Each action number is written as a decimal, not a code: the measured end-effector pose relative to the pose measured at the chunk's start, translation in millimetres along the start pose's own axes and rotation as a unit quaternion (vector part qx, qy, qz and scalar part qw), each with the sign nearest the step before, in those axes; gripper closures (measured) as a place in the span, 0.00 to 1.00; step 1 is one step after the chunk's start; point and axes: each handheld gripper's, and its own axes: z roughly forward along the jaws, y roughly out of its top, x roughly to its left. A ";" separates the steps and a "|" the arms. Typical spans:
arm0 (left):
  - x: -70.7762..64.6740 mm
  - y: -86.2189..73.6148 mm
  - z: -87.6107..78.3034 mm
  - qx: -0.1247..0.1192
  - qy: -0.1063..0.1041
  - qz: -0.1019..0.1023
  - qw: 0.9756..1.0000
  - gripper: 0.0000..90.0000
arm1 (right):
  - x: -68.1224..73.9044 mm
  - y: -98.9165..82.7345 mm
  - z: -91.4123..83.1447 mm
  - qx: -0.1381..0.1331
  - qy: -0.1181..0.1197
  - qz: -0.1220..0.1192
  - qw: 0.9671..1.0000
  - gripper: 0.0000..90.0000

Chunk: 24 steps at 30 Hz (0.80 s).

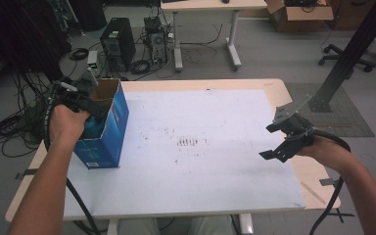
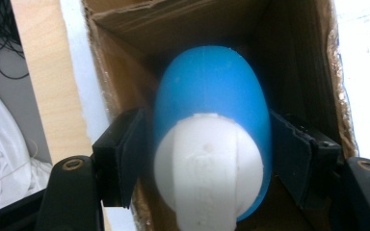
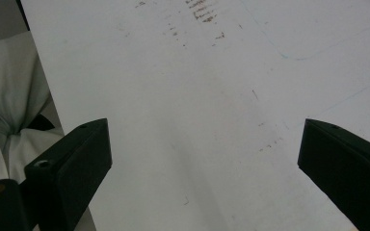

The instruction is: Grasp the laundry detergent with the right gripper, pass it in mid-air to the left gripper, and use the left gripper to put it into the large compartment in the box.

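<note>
Smooth blue egg-shaped object (image 2: 212,101) with a white rounded end (image 2: 207,163), possibly a toy. Sits inside the open blue cardboard box (image 1: 108,128) at the table's (image 1: 254,84) left edge, between the left gripper (image 2: 207,154) pads, jaws slightly parted; contact unclear. Right gripper (image 1: 274,142) wide open, holding nothing, above the white mat (image 3: 197,120).

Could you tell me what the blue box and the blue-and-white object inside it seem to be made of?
Box: corrugated cardboard, by its raw brown inside and ragged torn rim, with a glossy blue printed outside.
Object: probably moulded plastic; the blue shell is smooth with a soft sheen and a faint seam, the white part matte and slightly grainy.
</note>
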 end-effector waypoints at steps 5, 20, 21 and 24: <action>2.9 -1.2 -5.1 -0.004 -0.002 -0.002 1.000 0.34 | 0.6 -0.3 -0.6 0.000 -0.001 -0.001 1.000 0.05; 7.9 -3.9 -40.6 -0.026 -0.031 0.024 0.999 0.19 | 2.5 4.9 -3.6 -0.002 -0.001 -0.006 1.000 0.05; 7.1 -4.2 -43.7 -0.029 -0.034 0.027 0.999 0.18 | 2.8 4.9 -3.7 -0.002 -0.001 -0.006 1.000 0.05; 2.0 -3.9 -54.7 -0.039 -0.037 0.041 0.998 0.15 | 3.9 5.4 -4.6 -0.001 -0.001 -0.007 1.000 0.05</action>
